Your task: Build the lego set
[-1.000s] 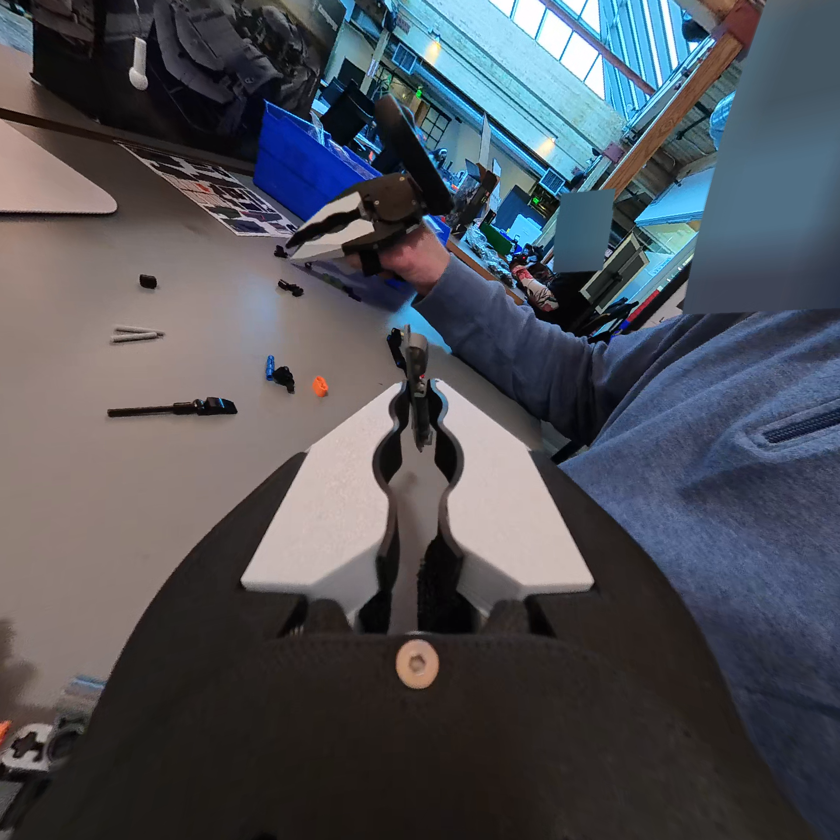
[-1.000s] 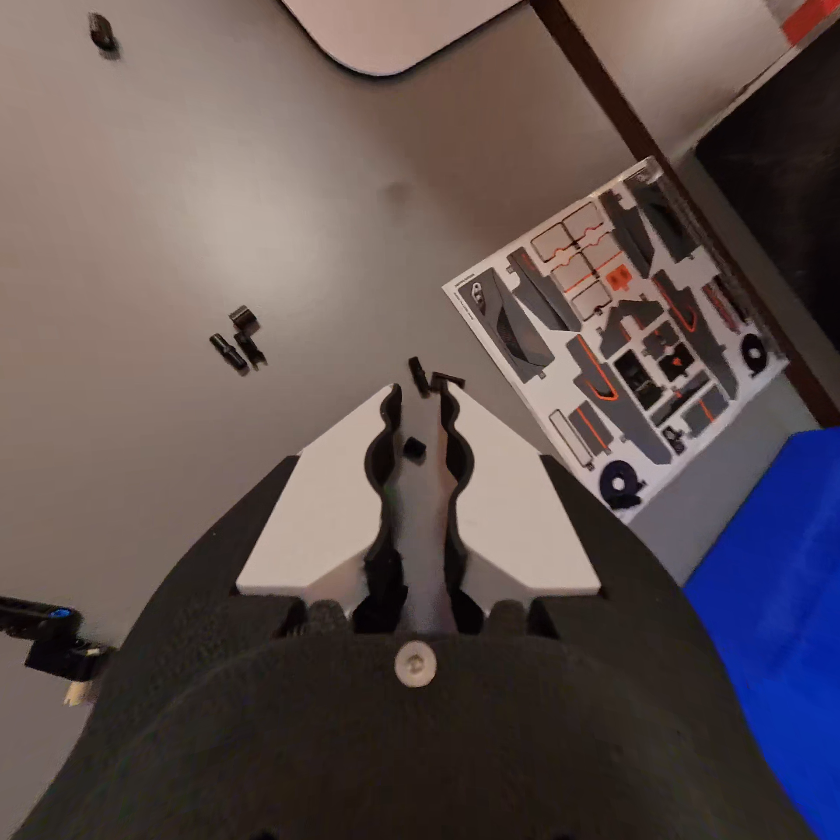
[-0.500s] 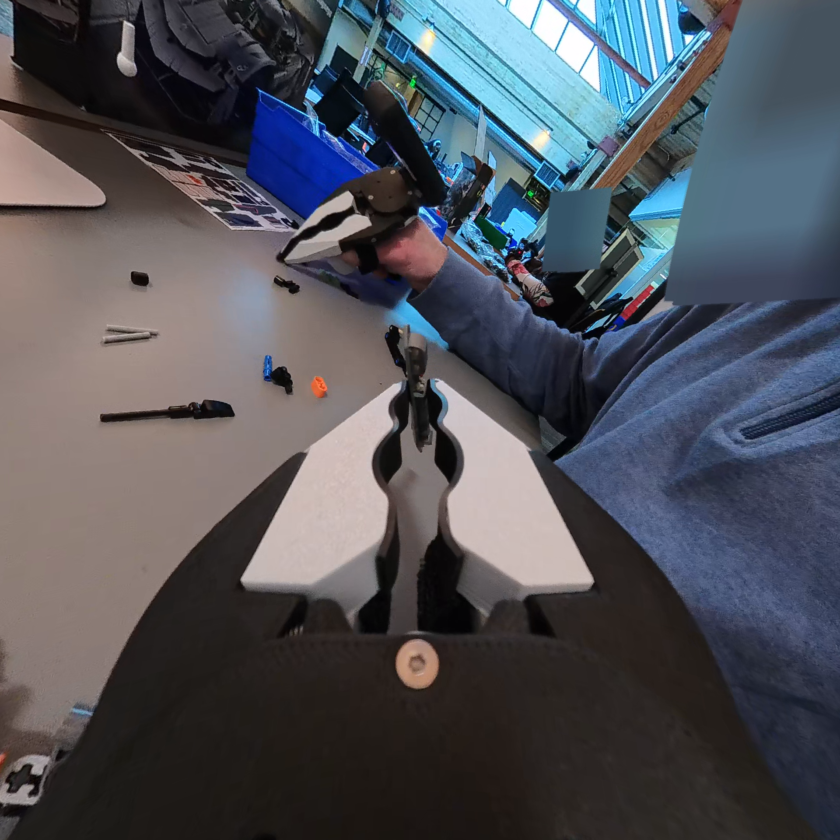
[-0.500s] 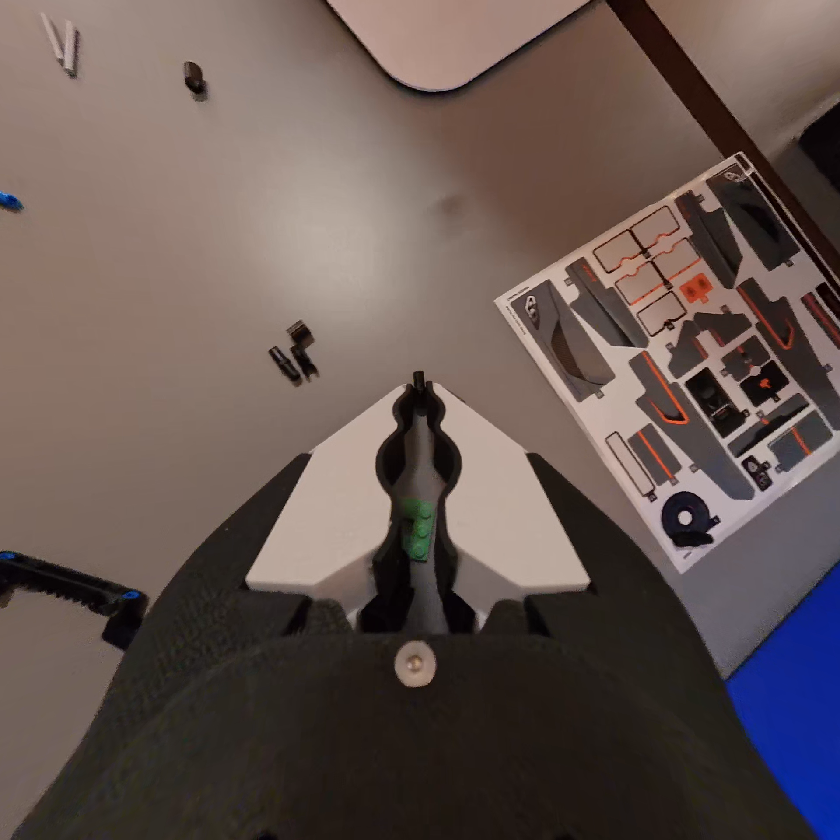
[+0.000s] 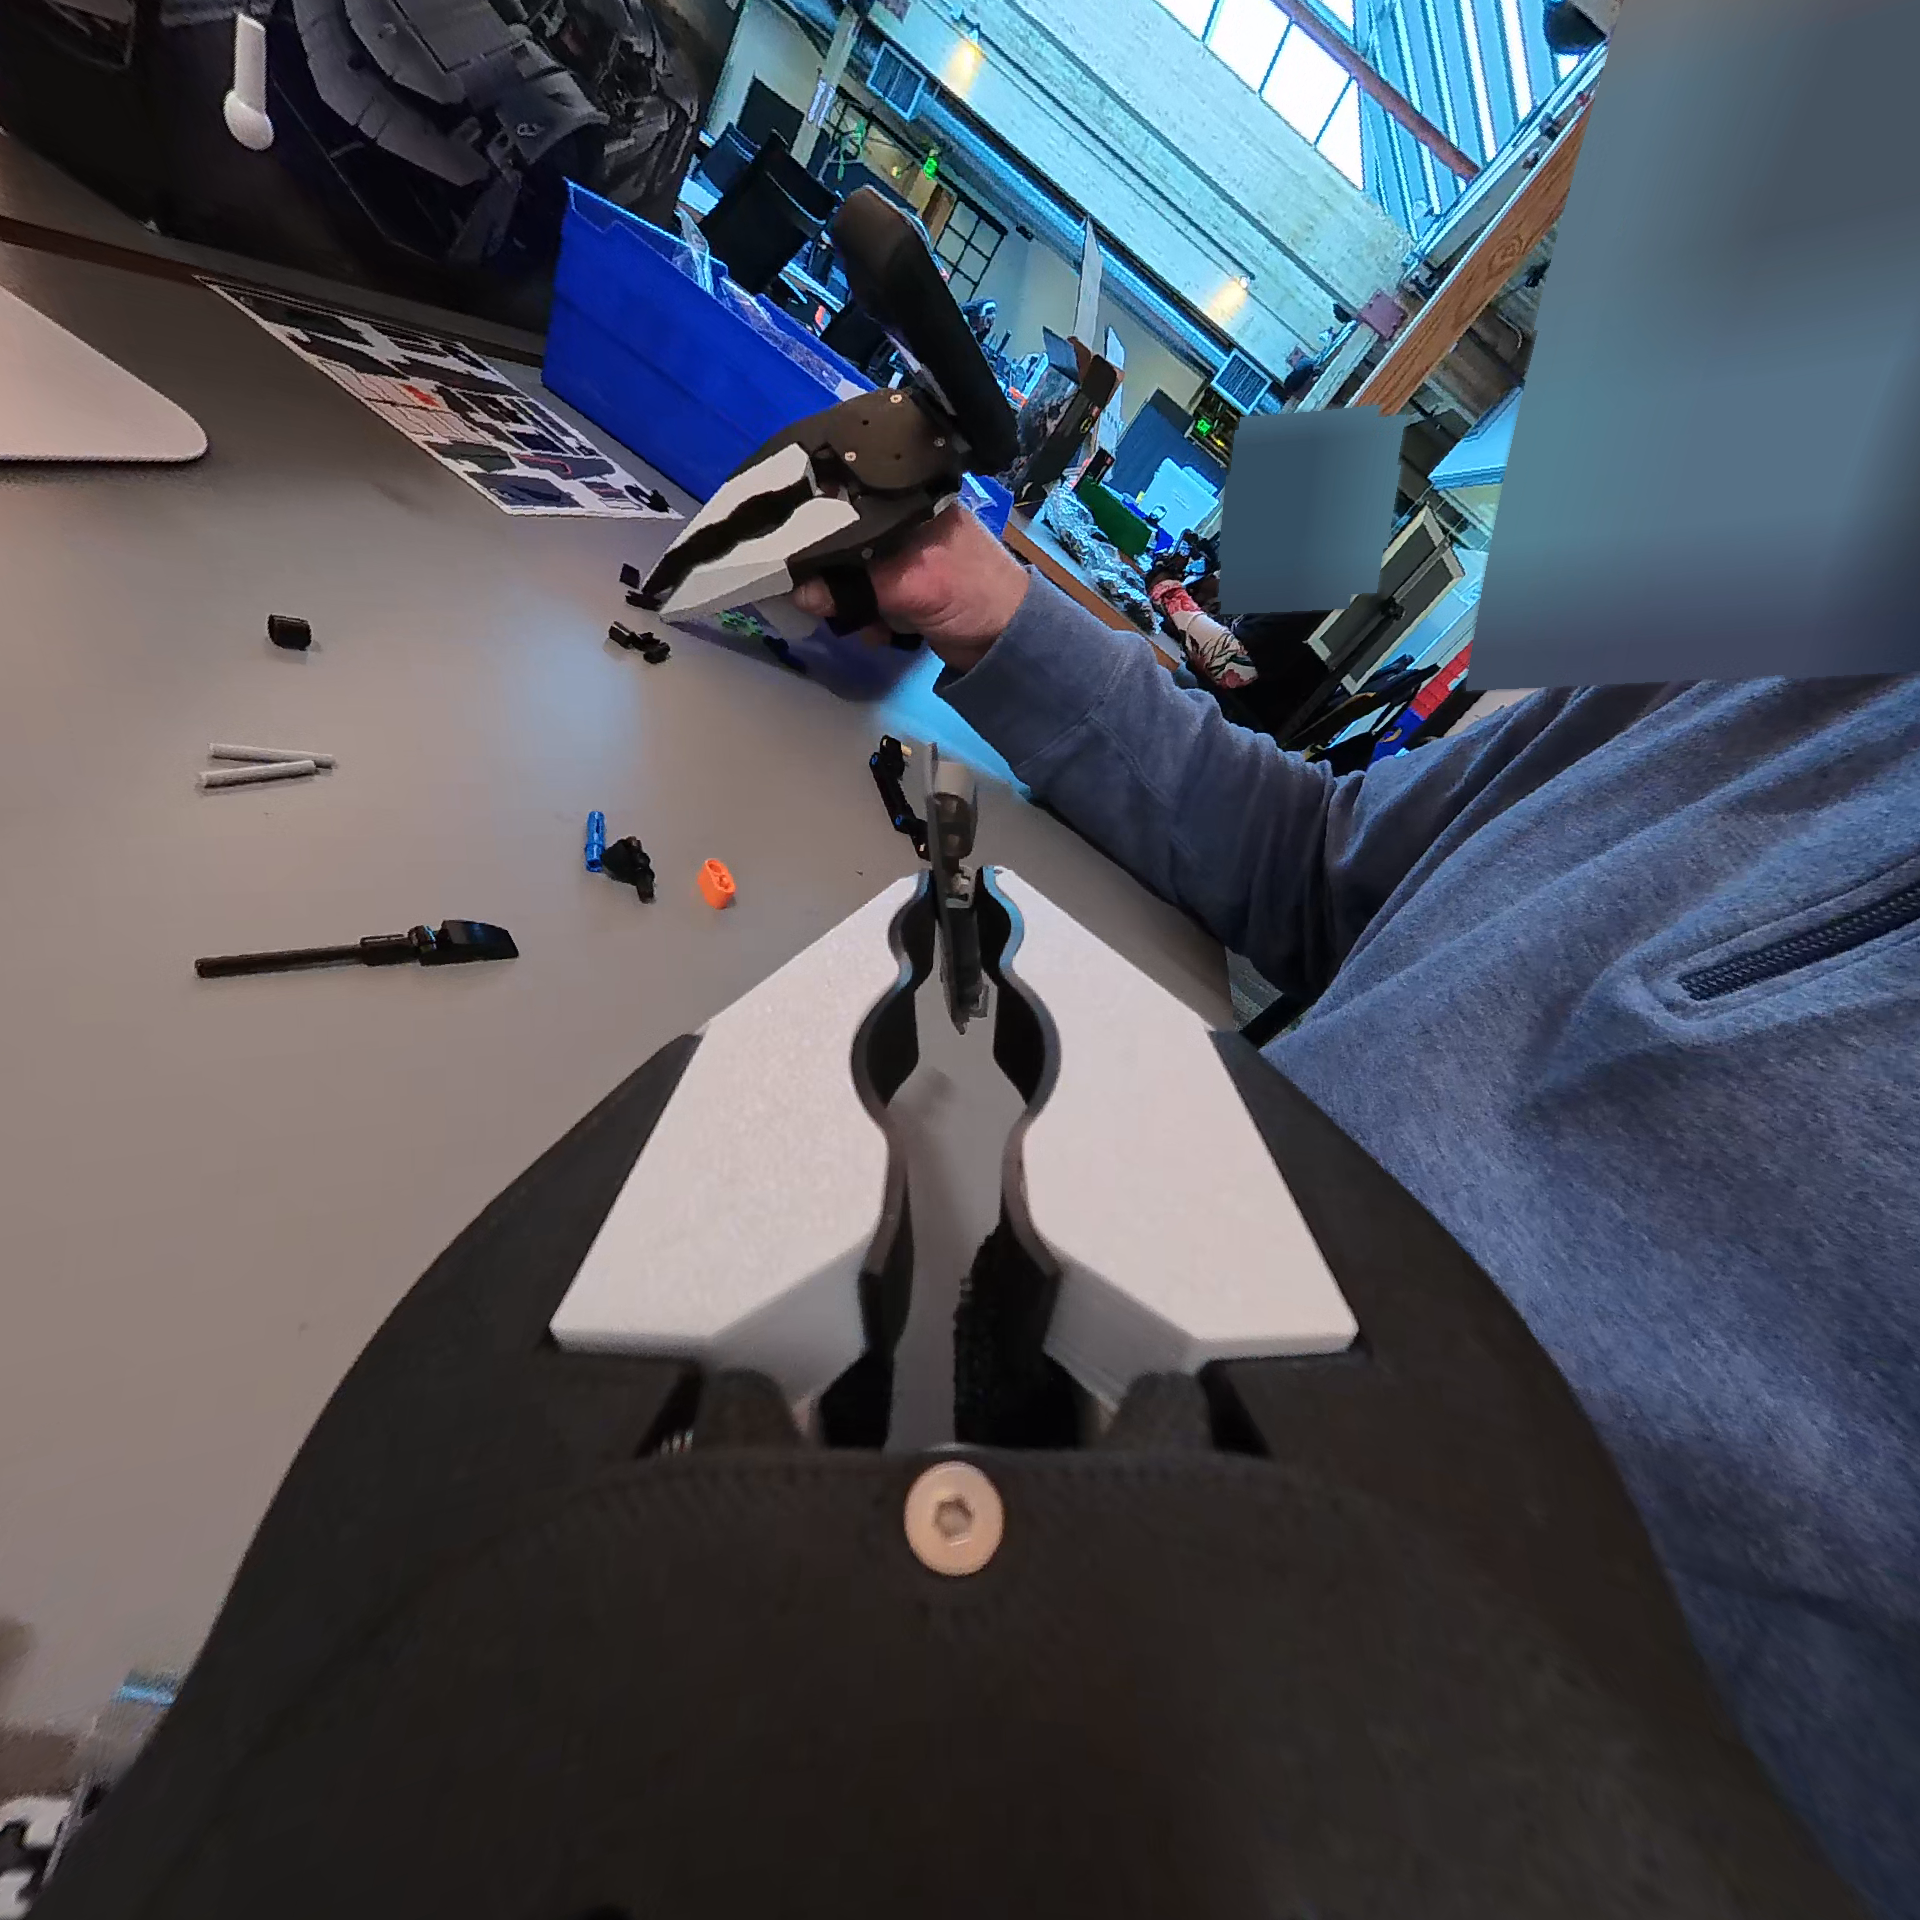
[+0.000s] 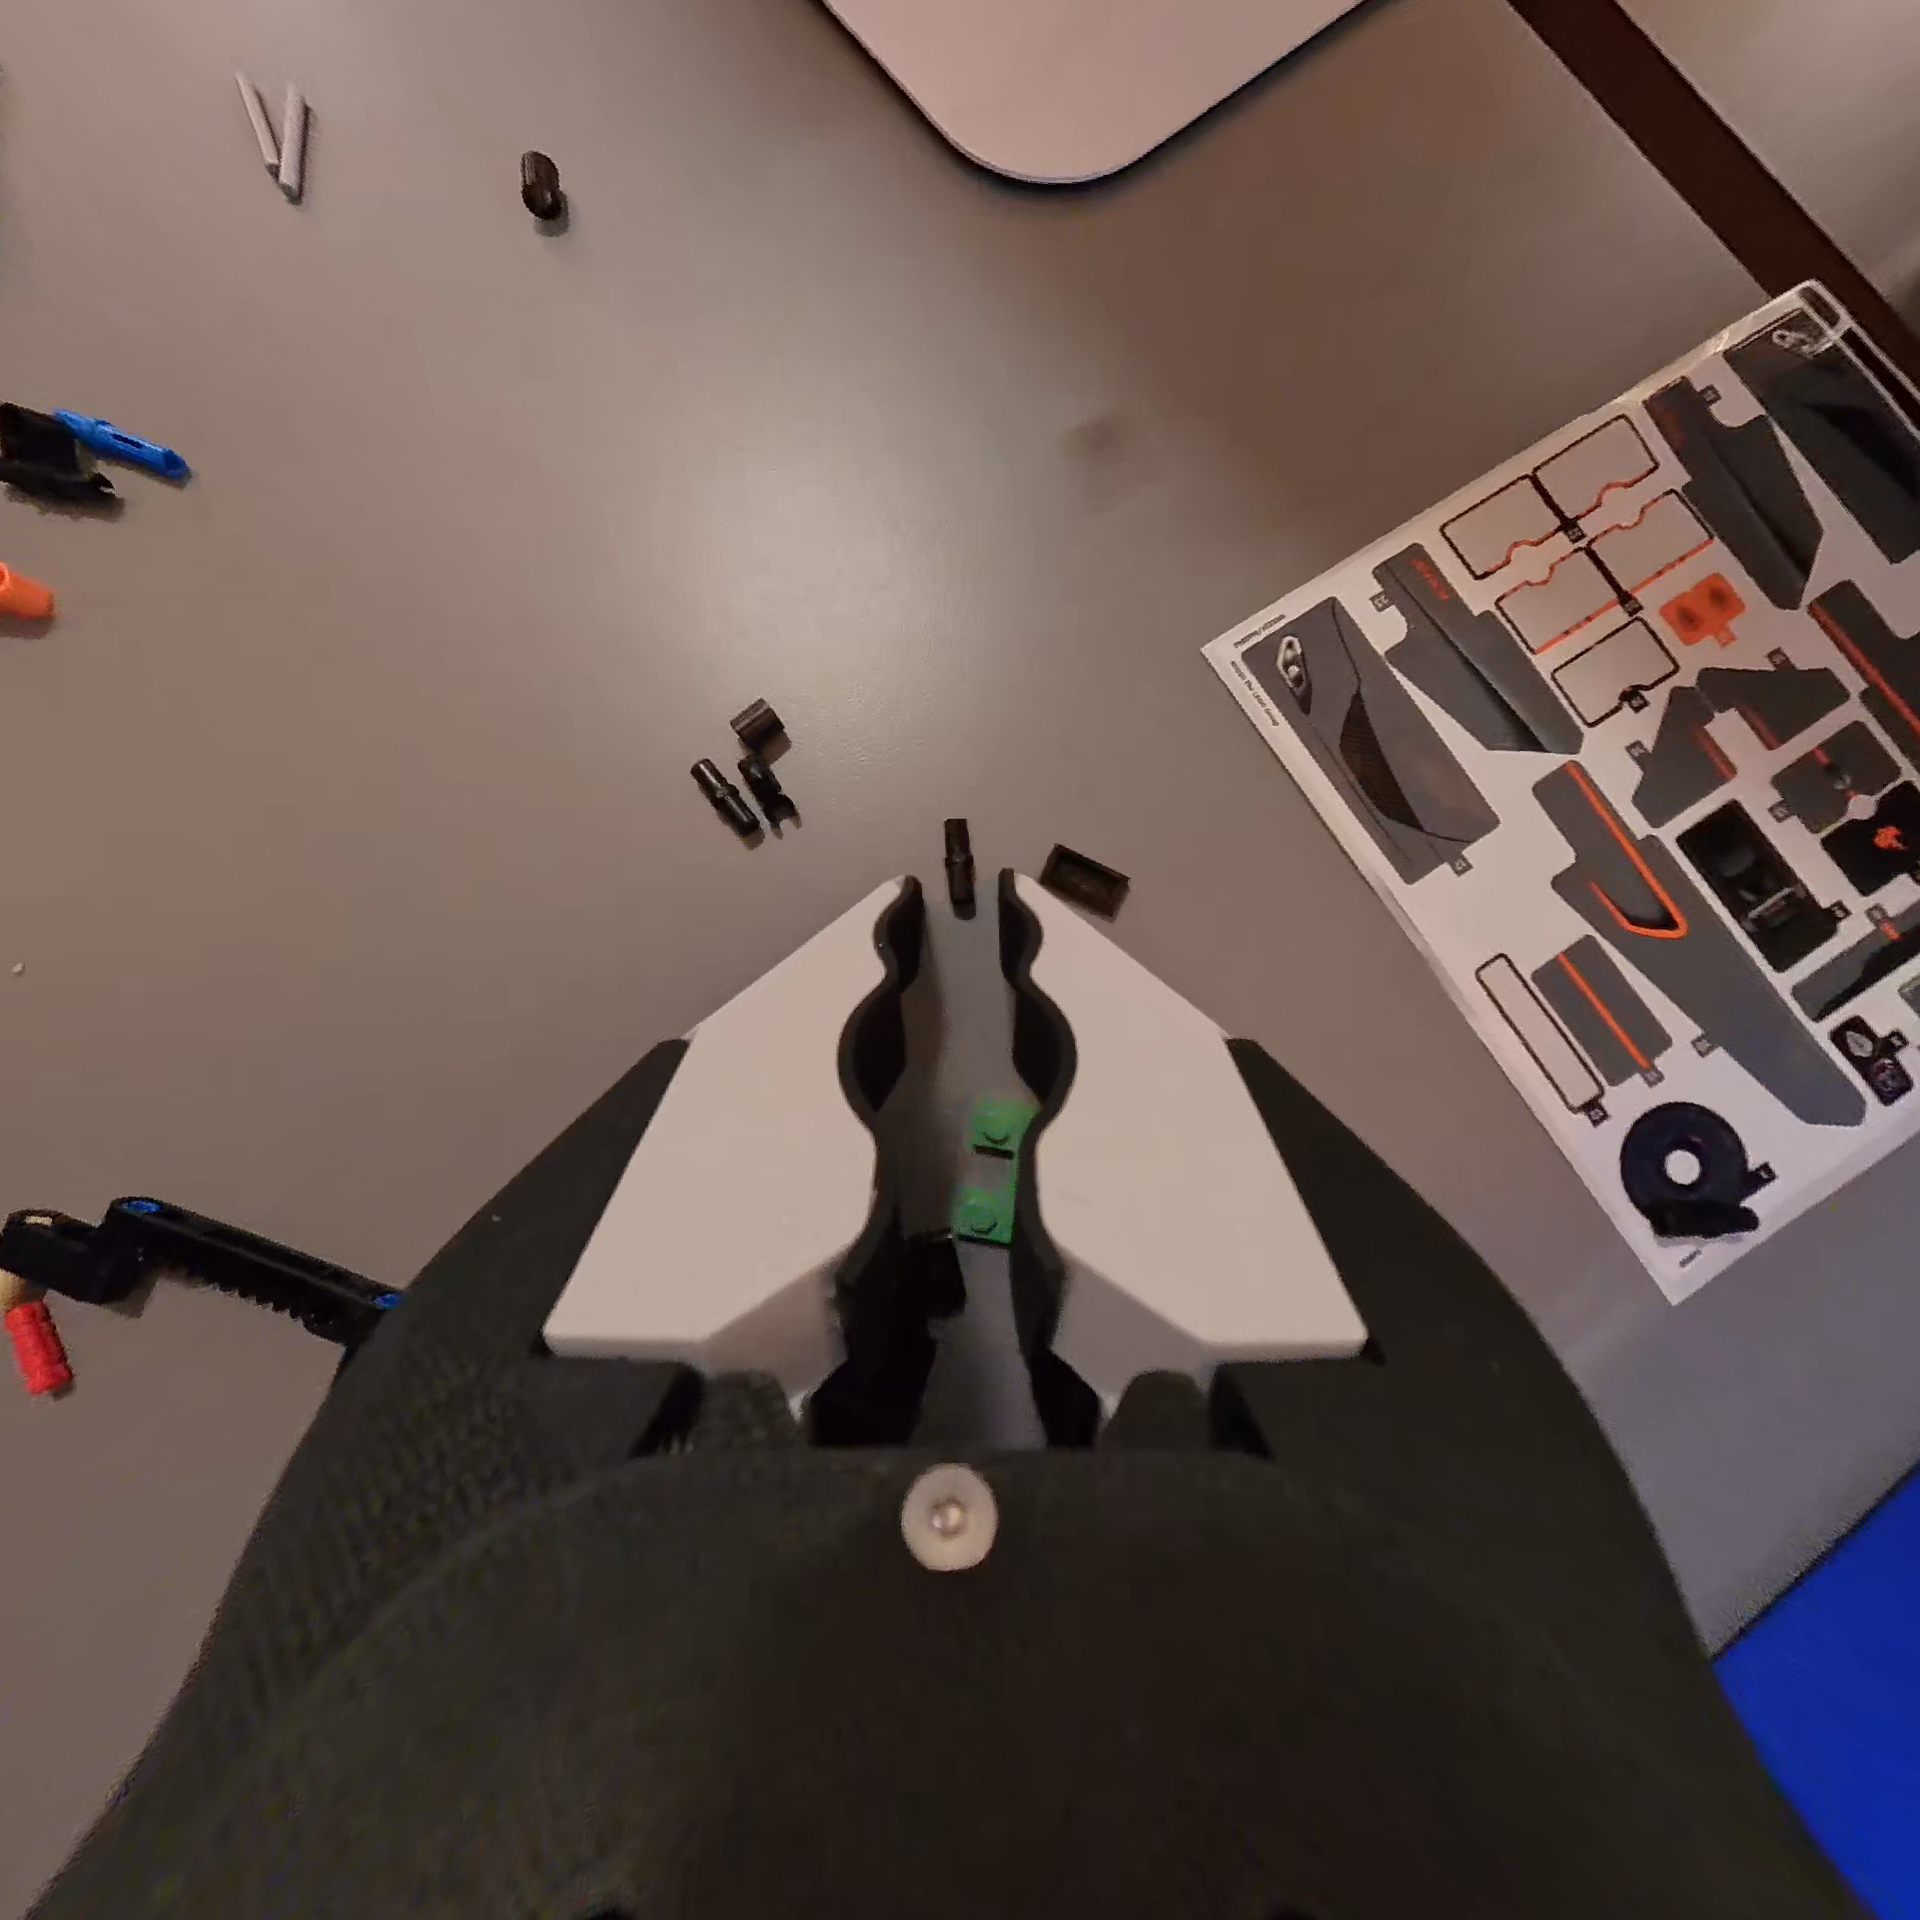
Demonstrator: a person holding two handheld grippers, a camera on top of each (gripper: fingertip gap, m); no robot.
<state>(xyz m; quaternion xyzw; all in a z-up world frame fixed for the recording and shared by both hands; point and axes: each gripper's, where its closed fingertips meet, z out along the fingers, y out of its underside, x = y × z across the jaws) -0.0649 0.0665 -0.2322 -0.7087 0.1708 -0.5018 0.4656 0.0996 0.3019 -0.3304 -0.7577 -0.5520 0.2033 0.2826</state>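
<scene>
The worktop (image 6: pixel 727 468) is smooth, matt grey with a soft sheen. Beside its sticker sheet (image 6: pixel 1621 779) of glossy paper, the tongs (image 6: pixel 958 883) show grainy white plastic fingers (image 6: pixel 1143 1143).

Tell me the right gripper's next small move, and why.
Probably ease the right gripper forward and close on the short black connector pin: its jaws stand open with the pin lying just past the tips, while the left gripper holds a thin grey-and-black assembly.

Bright daylight from the skylights (image 5: pixel 1299 62) above my left view, soft glare patch on the grey table (image 5: pixel 561 675), my right view dimmer and warmer, strong fisheye bending at edges, slight blur at the lower left corner.
</scene>
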